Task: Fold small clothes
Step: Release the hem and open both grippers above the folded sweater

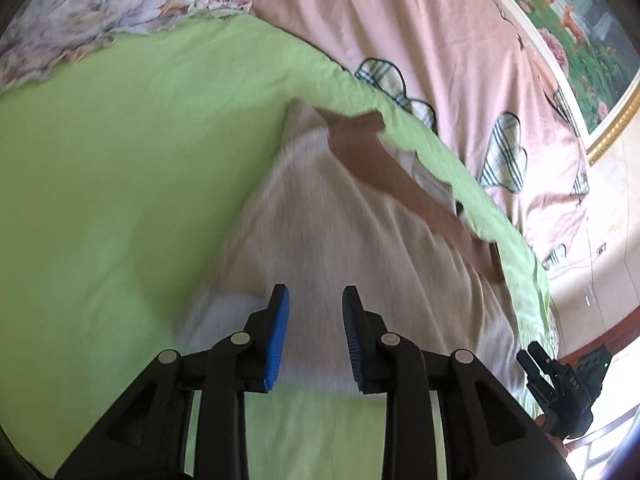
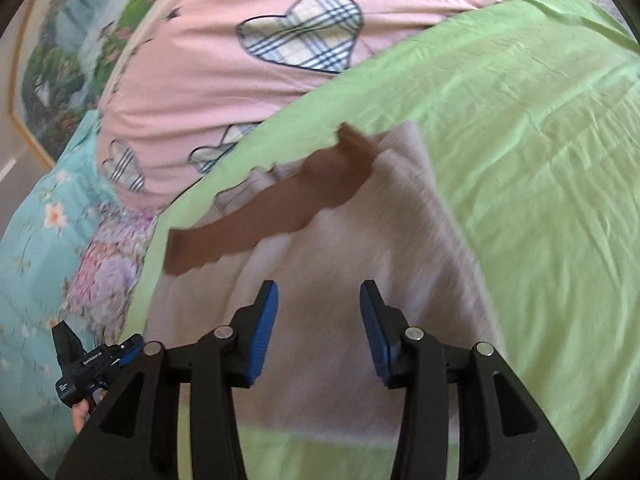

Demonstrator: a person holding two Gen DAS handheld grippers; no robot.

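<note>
Garment (image 1: 320,220): pale pinkish-white small piece of clothing, lies spread on the green sheet (image 1: 100,180), blurred in both wrist views.
Garment trim: brown band (image 1: 372,152) runs across the far end of the garment; its edge looks scalloped in the right wrist view (image 2: 280,208).
Garment place: near the green sheet's far edge, just beside the pink quilt (image 1: 440,40); near end reaches under both grippers.
Left gripper (image 1: 316,300): jaws apart by a narrow gap, blue pads bare, nothing pinched; garment shows through the gap below. Touching the cloth or not: cannot tell.
Right gripper (image 2: 318,294): jaws somewhat wider than the left, nothing between the pads; it hangs over the garment's near part. Contact: cannot tell.
Other gripper seen: right gripper shows at the lower right edge of the left view (image 1: 560,384); left gripper at the lower left edge of the right view (image 2: 92,364), with part of a hand (image 2: 82,412) under it.
Bedding: pink quilt with plaid hearts beyond the sheet; floral cloth (image 1: 100,12) at the far left; turquoise flowered fabric (image 2: 36,240) at the left of the right view.
Background: framed landscape picture (image 1: 580,40) behind the bed.
</note>
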